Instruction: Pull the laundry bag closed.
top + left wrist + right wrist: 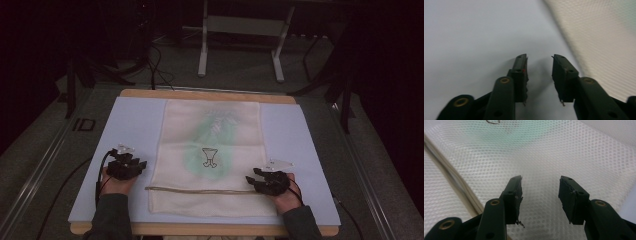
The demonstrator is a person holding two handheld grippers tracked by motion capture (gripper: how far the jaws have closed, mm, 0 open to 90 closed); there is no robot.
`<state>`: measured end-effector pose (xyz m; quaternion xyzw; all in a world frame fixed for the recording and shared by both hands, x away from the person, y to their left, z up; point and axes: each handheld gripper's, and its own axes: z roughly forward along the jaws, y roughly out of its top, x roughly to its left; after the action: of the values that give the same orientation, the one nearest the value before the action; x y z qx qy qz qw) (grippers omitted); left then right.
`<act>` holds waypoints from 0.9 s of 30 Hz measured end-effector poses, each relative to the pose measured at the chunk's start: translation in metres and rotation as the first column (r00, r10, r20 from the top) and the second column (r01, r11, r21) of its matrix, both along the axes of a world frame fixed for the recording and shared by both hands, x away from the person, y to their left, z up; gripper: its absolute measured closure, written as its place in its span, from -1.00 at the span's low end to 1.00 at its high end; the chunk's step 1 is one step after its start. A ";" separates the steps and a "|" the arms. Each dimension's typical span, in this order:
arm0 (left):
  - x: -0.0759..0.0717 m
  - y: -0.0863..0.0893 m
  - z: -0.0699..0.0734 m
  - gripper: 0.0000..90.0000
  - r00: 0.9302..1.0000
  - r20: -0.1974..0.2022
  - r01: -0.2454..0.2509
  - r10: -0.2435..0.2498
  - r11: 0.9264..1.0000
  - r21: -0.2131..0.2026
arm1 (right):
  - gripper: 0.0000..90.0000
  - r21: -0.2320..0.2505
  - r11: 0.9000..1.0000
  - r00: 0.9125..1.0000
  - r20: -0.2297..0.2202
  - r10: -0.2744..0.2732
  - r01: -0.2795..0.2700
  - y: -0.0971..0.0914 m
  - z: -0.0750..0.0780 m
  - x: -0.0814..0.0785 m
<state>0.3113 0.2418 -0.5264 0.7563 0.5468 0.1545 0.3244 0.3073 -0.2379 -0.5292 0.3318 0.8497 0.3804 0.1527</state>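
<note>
- The bench [135, 120] is a wooden-edged top covered by a pale lavender-blue mat; it stands on a grey carpeted floor [380, 165] in a dim room, with a white metal frame [202, 50] on the floor beyond its far edge.
- A white mesh laundry bag [240, 125] lies flat along the middle of the bench, its long side running away from the person. A green item shows faintly through the mesh near its centre, and a small black-outlined emblem [210, 157] sits on top of that green patch.
- A beige zipper band [200, 189] crosses the bag from side to side near the person's end. In the right gripper view it runs diagonally at the left [454, 180], and the honeycomb weave of the mesh [544, 157] is plain.
- The left gripper [131, 164] is held over the bare mat just beside the bag's left edge. In the left gripper view [539, 65] its jaws stand apart with a moderate gap and nothing between them; the bag's edge [604, 45] lies to their right.
- The right gripper [259, 177] is at the bag's right edge, close to the right end of the zipper band. In the right gripper view [540, 186] its jaws are spread wide over the mesh, grasping nothing.
- Dark sleeves [112, 215] enter from the bottom of the high view.
</note>
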 end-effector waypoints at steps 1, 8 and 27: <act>-0.001 -0.001 0.002 0.50 1.000 0.005 0.015 -0.015 1.000 -0.006 | 0.19 -0.005 1.000 1.000 0.001 0.005 -0.005 0.001 0.000 0.000; -0.003 -0.006 0.009 0.51 0.995 0.036 0.098 -0.098 0.995 -0.008 | 0.19 -0.020 0.999 0.999 -0.014 0.030 -0.030 0.006 0.003 -0.003; -0.002 -0.006 0.008 0.47 0.994 0.008 0.107 -0.107 0.994 0.013 | 0.15 -0.052 0.994 0.994 -0.063 0.093 -0.096 0.031 0.007 -0.007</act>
<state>0.3093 0.2361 -0.5181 0.7857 0.5033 0.1436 0.3299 0.3001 -0.2070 -0.5224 0.2980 0.8789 0.3533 0.1179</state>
